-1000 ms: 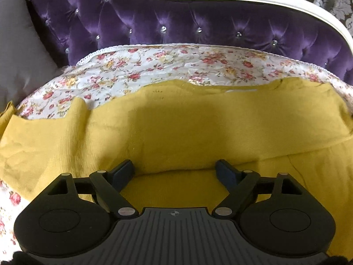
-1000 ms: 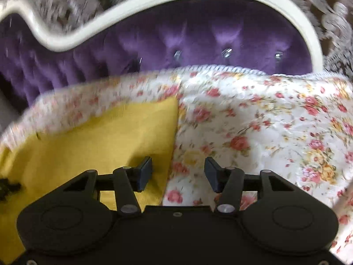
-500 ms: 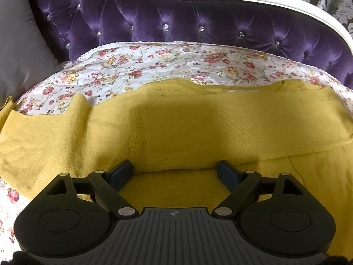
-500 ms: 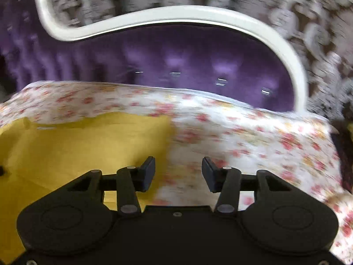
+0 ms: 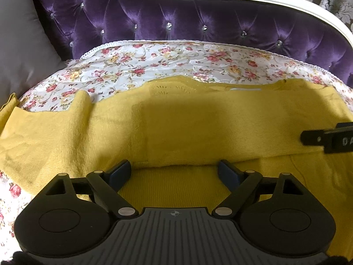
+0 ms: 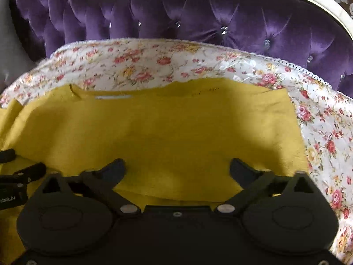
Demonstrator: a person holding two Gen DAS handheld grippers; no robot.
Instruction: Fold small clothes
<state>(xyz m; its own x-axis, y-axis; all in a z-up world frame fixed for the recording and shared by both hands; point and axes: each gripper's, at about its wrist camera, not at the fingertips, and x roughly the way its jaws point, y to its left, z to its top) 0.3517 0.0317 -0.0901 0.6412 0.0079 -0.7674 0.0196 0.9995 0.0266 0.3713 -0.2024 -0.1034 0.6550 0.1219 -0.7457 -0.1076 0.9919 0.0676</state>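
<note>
on the floral cover [image 5: 167, 59] of the purple sofa [image 5: 198, 24] lies the yellow top [image 5: 198, 121], spread flat and partly folded, a flap's edge running across right by the claws. left claw [image 5: 174, 172] is wide open over the flap edge, gripping nothing. right claw [image 6: 176, 170] is spread wide too, empty, over the top's 3 o'clock side. grey pillow [image 5: 19, 44] sits at 10 o'clock.

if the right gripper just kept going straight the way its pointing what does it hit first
Most likely the mustard-yellow knit garment, spread right ahead of the open right gripper. Past it lie the floral bedspread and the purple tufted headboard. Height above the fabric is unclear.
</note>
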